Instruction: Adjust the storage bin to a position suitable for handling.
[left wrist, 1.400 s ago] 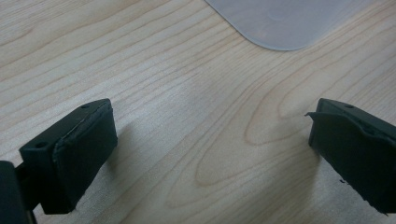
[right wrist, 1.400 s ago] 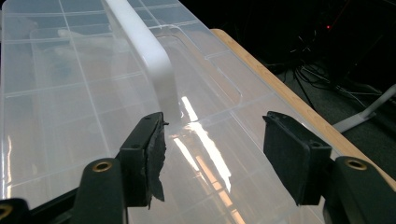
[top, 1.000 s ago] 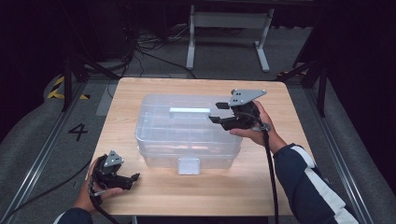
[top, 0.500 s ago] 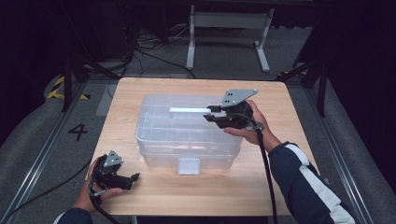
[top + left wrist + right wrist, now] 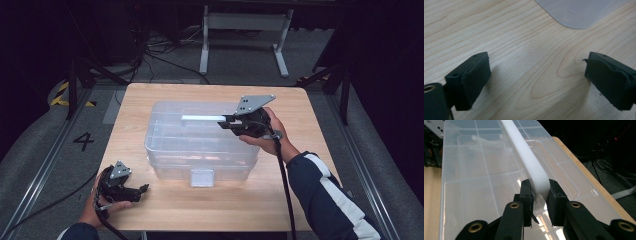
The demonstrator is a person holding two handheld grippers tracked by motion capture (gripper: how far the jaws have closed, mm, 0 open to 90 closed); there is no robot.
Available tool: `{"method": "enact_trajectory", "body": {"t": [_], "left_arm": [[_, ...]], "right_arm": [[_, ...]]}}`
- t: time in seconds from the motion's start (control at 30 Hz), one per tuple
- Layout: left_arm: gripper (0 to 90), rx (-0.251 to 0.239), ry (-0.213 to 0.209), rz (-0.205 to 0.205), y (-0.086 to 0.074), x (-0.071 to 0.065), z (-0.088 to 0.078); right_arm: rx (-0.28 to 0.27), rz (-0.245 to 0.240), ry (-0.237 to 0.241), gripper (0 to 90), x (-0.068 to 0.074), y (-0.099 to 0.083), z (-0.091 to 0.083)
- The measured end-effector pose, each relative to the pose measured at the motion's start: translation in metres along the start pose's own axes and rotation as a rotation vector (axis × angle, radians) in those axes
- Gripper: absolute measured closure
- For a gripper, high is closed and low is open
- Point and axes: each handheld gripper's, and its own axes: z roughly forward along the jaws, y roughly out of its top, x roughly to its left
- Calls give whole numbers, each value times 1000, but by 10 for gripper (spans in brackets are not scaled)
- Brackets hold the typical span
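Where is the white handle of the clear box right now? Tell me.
In the high view the white handle lies along the top of the clear box at mid-table; its right end sits between the pads of the right gripper, whose jaws have just been closing.

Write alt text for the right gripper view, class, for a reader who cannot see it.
The right gripper has its two black jaws closed on the end of a white handle atop a clear plastic storage box. The box sits on a wooden table, with dark floor beyond.

Overhead light brightens the desk [image 5: 165,210] while the surroundings stay dark; glare streaks the clear box [image 5: 486,182]; close-ups look soft.
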Motion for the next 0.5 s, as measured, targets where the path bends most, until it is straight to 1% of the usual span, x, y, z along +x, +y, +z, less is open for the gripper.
{"method": "enact_trajectory", "body": {"t": [0.03, 0.1, 0.13, 0.17, 0.2, 0.23, 0.27, 0.3, 0.37, 0.43, 0.47, 0.5], "left_arm": [[158, 1, 11, 1, 1, 1, -1], [183, 6, 6, -2, 2, 0, -1], [183, 9, 8, 5, 3, -1, -2], [221, 8, 11, 15, 4, -2, -3], [238, 16, 30, 31, 5, -2, -4], [246, 15, 36, 37, 6, -2, -5], [262, 9, 35, 33, 7, -3, -6], [303, 2, 55, 40, 11, -4, -11], [334, -6, 55, 41, 12, -4, -13], [365, -56, 49, 44, 20, -6, -23], [379, -56, 49, 44, 20, -6, -23], [379, -71, 54, 45, 24, -7, -28]], "right_arm": [[3, 0, 6, 771, -1, 1, 0], [4, 0, 7, 771, -2, 2, 0], [7, 5, 7, 771, -2, 2, -1], [6, 8, 6, 770, -3, 3, -1], [5, 11, 5, 770, -4, 4, -1], [7, 16, 8, 769, -5, 5, -1], [8, 17, 7, 768, -5, 5, -1], [20, 13, 5, 765, -6, 8, -1], [28, 10, 2, 764, -6, 9, -1], [34, 10, -1, 761, -7, 12, -2], [34, 10, -1, 761, -7, 12, -2], [33, 13, 0, 761, -8, 12, -2]]}}
